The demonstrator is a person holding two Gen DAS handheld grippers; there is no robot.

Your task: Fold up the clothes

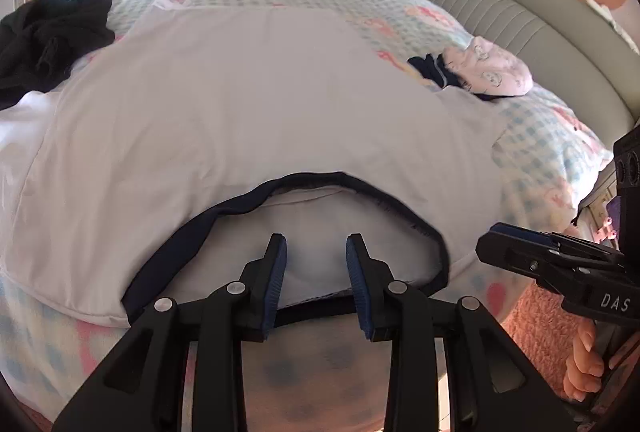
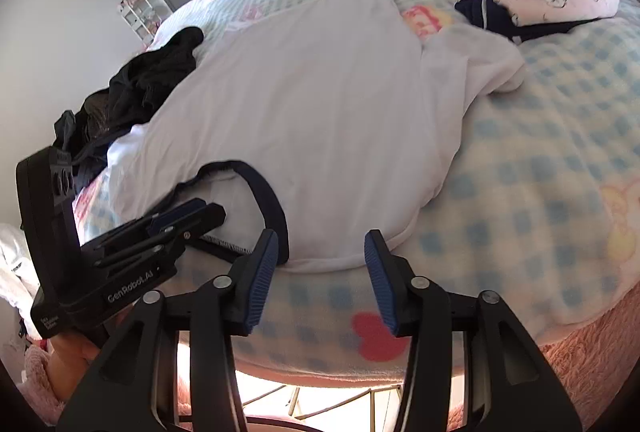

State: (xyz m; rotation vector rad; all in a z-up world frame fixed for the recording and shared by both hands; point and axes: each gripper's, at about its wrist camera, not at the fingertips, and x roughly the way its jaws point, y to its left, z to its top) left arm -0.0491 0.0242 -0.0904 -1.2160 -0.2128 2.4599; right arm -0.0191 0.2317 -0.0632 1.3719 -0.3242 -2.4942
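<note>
A white T-shirt (image 1: pixel 248 100) with a dark navy collar (image 1: pixel 192 232) lies spread flat on the bed, collar towards me. It also shows in the right wrist view (image 2: pixel 312 104), with its collar (image 2: pixel 268 192) at the near edge. My left gripper (image 1: pixel 316 244) is open and empty, its fingers just above the collar opening. My right gripper (image 2: pixel 320 244) is open and empty at the shirt's near shoulder edge, right of the collar. The left view shows the right gripper (image 1: pixel 496 236) from the side, and the right view shows the left gripper (image 2: pixel 200 208) by the collar.
A checked blanket with pink cartoon prints (image 2: pixel 540 168) covers the bed. A black garment pile (image 1: pixel 52 36) lies at the left. A folded pink printed garment on a navy one (image 1: pixel 488 68) lies at the right. A grey padded headboard (image 1: pixel 520 12) curves behind.
</note>
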